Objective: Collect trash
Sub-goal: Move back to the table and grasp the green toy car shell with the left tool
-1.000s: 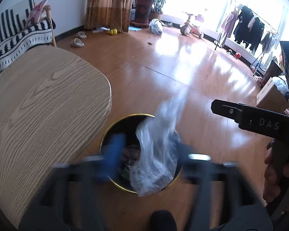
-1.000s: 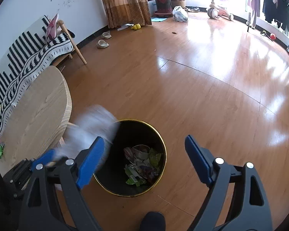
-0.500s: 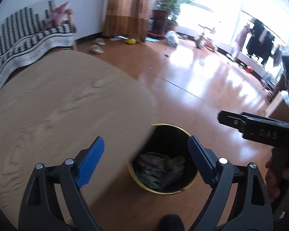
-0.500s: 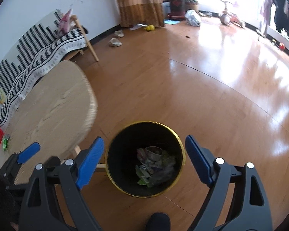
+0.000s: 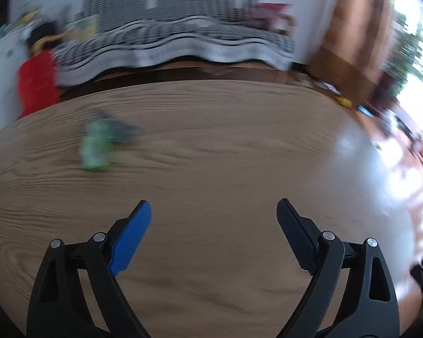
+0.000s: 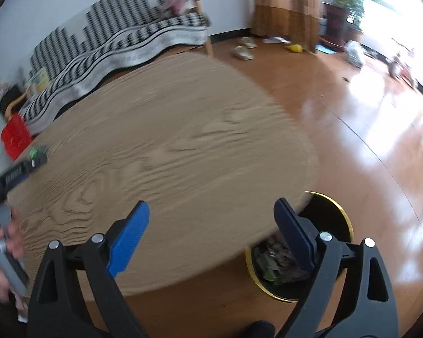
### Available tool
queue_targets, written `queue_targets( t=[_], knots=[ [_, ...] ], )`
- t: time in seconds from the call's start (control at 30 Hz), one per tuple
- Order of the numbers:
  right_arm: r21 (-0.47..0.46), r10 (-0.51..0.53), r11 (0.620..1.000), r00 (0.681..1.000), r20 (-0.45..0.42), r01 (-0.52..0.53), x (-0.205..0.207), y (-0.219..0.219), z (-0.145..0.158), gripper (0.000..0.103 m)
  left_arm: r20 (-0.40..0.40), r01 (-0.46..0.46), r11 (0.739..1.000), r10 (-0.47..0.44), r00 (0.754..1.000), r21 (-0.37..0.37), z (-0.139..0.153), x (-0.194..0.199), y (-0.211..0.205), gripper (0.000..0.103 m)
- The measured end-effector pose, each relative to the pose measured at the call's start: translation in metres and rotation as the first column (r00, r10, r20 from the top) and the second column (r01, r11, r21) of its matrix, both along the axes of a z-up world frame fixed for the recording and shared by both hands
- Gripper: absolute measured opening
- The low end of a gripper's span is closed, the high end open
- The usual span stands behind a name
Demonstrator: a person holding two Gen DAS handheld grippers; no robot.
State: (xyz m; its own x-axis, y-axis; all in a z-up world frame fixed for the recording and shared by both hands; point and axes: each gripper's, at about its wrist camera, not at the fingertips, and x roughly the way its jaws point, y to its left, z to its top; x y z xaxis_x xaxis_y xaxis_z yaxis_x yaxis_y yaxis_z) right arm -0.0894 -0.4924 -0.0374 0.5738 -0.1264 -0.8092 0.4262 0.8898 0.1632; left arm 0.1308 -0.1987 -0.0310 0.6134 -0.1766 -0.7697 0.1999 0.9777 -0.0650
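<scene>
Here, left gripper (image 5: 213, 219): hovered over the wooden worktop (image 5: 211, 169), jaws wide and holding nothing.
Right gripper (image 6: 211, 219): hung above the worktop's near edge, jaws wide and holding nothing.
Green wrapper (image 5: 96, 148): lay on the worktop toward its far left side, well apart from the left gripper; too blurred to make out its print.
Dark scrap (image 5: 121, 132): lay touching the wrapper on its far side, shape unclear.
Trash bin (image 6: 338, 219): black with a gold rim, stood on the wooden floor (image 6: 366, 140) under the worktop's right edge, partly hidden by it; crumpled litter (image 6: 276, 264) lay inside.
Red basket (image 6: 15, 136): beyond the worktop's far left edge.
Striped sofa cover (image 6: 121, 39): draped along the wall behind the worktop.
</scene>
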Motion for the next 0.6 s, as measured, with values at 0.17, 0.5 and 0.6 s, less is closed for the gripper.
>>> queue_targets(
  t=[0.17,0.5,0.6],
  knots=[
    [-0.016,0.114,0.993,0.993,-0.031,-0.115,0.04,0.052,-0.007,0.087,-0.018,-0.136,0.99,0.137,0.99,0.046,-0.019,0.046,0.07,0.088],
    [-0.065,0.283,0.956,0.957,-0.064,-0.287,0.097,0.119,-0.021,0.087,-0.049,-0.177,0.983,0.179,0.983,0.04,-0.039,0.096,0.095,0.083],
    [-0.064,0.311,0.947,0.948,-0.069,-0.315,0.111,0.132,-0.024,0.087,-0.024,-0.143,0.99,0.143,0.989,0.016,-0.038,0.096,0.093,0.041]
  ],
)
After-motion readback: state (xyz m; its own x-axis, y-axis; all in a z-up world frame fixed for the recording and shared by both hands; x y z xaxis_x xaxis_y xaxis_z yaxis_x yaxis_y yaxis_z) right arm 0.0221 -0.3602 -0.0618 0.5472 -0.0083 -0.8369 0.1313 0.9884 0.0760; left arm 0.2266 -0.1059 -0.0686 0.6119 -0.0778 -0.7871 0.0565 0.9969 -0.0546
